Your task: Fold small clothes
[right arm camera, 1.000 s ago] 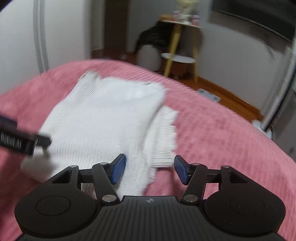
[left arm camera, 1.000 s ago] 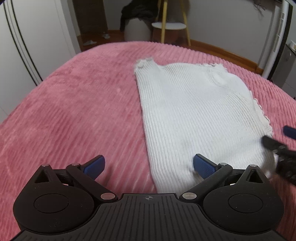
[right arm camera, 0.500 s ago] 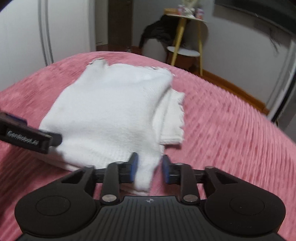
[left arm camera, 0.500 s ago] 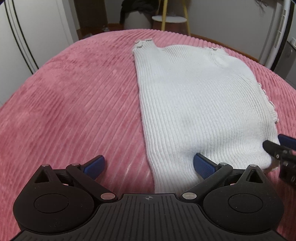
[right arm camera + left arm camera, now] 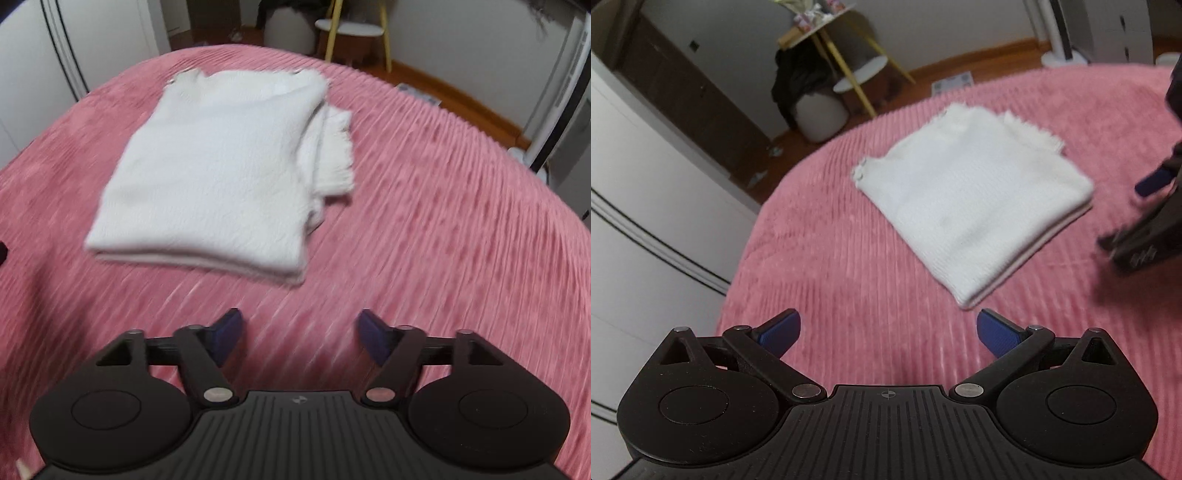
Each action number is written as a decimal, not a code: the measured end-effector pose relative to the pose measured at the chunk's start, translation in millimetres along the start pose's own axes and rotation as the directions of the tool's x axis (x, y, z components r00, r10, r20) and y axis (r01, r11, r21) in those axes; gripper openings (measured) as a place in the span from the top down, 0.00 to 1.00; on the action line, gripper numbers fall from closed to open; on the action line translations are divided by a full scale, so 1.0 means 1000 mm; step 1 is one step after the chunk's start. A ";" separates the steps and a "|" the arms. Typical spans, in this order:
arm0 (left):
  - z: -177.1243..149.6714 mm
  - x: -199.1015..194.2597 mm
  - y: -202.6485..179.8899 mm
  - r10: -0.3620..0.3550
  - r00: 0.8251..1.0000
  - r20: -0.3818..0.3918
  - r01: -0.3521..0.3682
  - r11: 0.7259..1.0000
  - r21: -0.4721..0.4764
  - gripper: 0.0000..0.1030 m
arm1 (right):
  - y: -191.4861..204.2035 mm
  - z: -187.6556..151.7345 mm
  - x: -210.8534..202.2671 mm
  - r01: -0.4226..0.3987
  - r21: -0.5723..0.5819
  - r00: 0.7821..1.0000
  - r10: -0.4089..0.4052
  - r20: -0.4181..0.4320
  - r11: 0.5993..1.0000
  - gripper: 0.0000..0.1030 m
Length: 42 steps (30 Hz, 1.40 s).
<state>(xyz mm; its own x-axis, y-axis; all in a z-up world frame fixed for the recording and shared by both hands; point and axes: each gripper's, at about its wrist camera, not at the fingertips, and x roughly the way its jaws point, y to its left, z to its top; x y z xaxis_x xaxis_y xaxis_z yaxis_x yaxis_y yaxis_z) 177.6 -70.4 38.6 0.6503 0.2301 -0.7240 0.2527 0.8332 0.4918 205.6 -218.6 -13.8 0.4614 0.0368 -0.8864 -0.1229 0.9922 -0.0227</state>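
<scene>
A white ribbed knit garment (image 5: 975, 199) lies folded in layers on the pink ribbed bedspread (image 5: 849, 266). It also shows in the right wrist view (image 5: 221, 173), with a frilled edge sticking out on its right side. My left gripper (image 5: 888, 332) is open and empty, held back from the garment's near corner. My right gripper (image 5: 301, 334) is open and empty, a little short of the garment's folded front edge. The right gripper also shows at the right edge of the left wrist view (image 5: 1145, 218).
White wardrobe doors (image 5: 646, 206) stand left of the bed. Beyond the bed's far edge are a yellow-legged side table (image 5: 849, 51), a pale round basket with dark clothes on it (image 5: 816, 107) and a wooden floor. A white appliance (image 5: 561, 92) stands at the right.
Both grippers have pulled back from the garment. The right gripper, closing on the garment's edge half a second ago, is now open and clear. The left view has swung left.
</scene>
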 end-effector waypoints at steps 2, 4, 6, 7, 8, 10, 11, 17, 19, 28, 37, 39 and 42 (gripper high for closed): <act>-0.006 -0.005 0.005 -0.019 1.000 -0.007 0.019 0.997 -0.070 0.00 | 0.007 -0.003 -0.010 -0.027 0.003 0.999 0.027 -0.018 1.000 0.07; -0.010 -0.002 0.005 -0.042 0.998 -0.043 0.036 0.990 -0.137 0.00 | 0.014 -0.003 -0.021 -0.057 0.003 0.998 0.057 -0.025 0.998 0.04; -0.015 0.007 0.006 -0.031 0.998 -0.060 0.019 0.981 -0.191 0.00 | 0.020 -0.003 -0.031 -0.079 0.004 0.997 0.079 -0.025 0.997 0.04; -0.017 0.011 0.007 -0.021 0.998 -0.051 0.009 0.974 -0.226 0.00 | 0.021 -0.002 -0.035 -0.087 0.005 0.996 0.087 -0.022 0.996 0.04; -0.018 0.018 0.009 -0.024 0.998 -0.053 0.009 0.964 -0.264 0.00 | 0.023 0.000 -0.039 -0.087 0.002 0.996 0.087 -0.017 0.996 0.04; -0.019 0.030 0.012 -0.051 0.996 -0.078 0.023 0.944 -0.328 0.00 | 0.027 0.001 -0.046 -0.049 -0.006 0.999 0.049 -0.004 0.999 0.04; -0.018 0.036 0.012 -0.058 0.994 -0.095 0.021 0.937 -0.349 0.00 | 0.029 0.002 -0.050 -0.020 -0.005 1.000 0.020 0.007 1.000 0.04; -0.016 0.049 0.011 -0.127 0.985 -0.120 0.062 0.896 -0.441 0.00 | 0.026 0.013 -0.061 -0.004 0.061 1.000 0.003 0.015 0.998 0.04; -0.014 0.050 0.015 -0.144 0.983 -0.114 0.072 0.873 -0.483 0.00 | 0.030 0.017 -0.058 0.016 0.053 1.000 -0.016 -0.012 0.998 0.04; -0.009 0.059 0.018 -0.159 0.976 -0.148 0.062 0.858 -0.511 0.00 | 0.048 0.024 -0.050 0.079 -0.037 0.996 -0.080 -0.029 0.996 0.04; -0.009 0.066 0.017 -0.121 0.974 -0.192 0.006 0.860 -0.510 0.00 | 0.048 0.028 -0.044 0.102 -0.066 0.994 -0.103 -0.023 0.993 0.04; -0.007 0.066 0.015 -0.110 0.974 -0.197 -0.001 0.870 -0.493 0.00 | 0.045 0.029 -0.043 0.107 -0.059 0.994 -0.109 -0.024 0.992 0.04; -0.006 0.066 0.014 -0.131 0.971 -0.201 0.013 0.866 -0.500 0.00 | 0.041 0.031 -0.042 0.103 -0.046 0.994 -0.104 -0.021 0.994 0.04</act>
<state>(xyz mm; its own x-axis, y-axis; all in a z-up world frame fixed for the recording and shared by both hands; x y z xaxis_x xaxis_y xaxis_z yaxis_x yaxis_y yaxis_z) 219.6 -40.6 -5.7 0.4539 0.2159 -0.8645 -0.1310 0.9758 0.1749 208.4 -175.6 37.2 0.4531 -0.0691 -0.8888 -0.1147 0.9842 -0.1350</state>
